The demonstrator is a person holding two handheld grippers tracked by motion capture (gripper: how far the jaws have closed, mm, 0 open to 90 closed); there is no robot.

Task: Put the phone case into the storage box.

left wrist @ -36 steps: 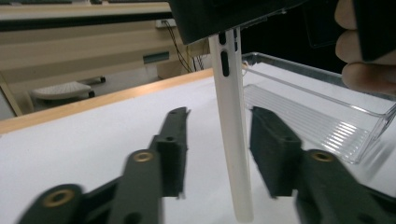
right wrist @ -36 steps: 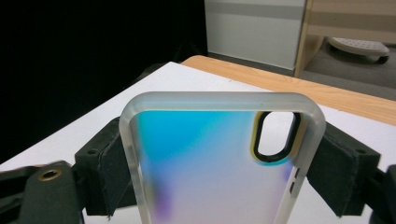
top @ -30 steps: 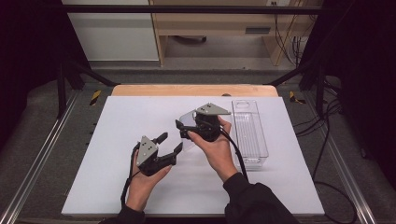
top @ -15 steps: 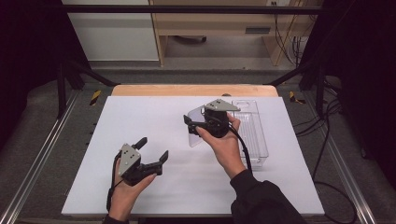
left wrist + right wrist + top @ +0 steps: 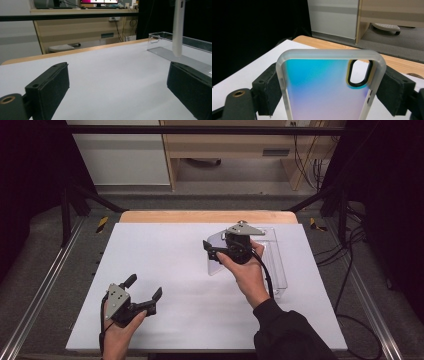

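**Phone case held up in the right gripper, left gripper empty**

The right gripper [image 5: 212,251] has its 2 jaws clamped on the long edges of a translucent phone case [image 5: 325,87], holding it above the white table [image 5: 175,250] beside the clear plastic tray [image 5: 277,270]. The case's camera cutout sits at its upper right in the right gripper view. The left gripper [image 5: 144,290] hovers near the table's front left corner, well apart from the case; its jaws have just been opening and stand wide with nothing between them.
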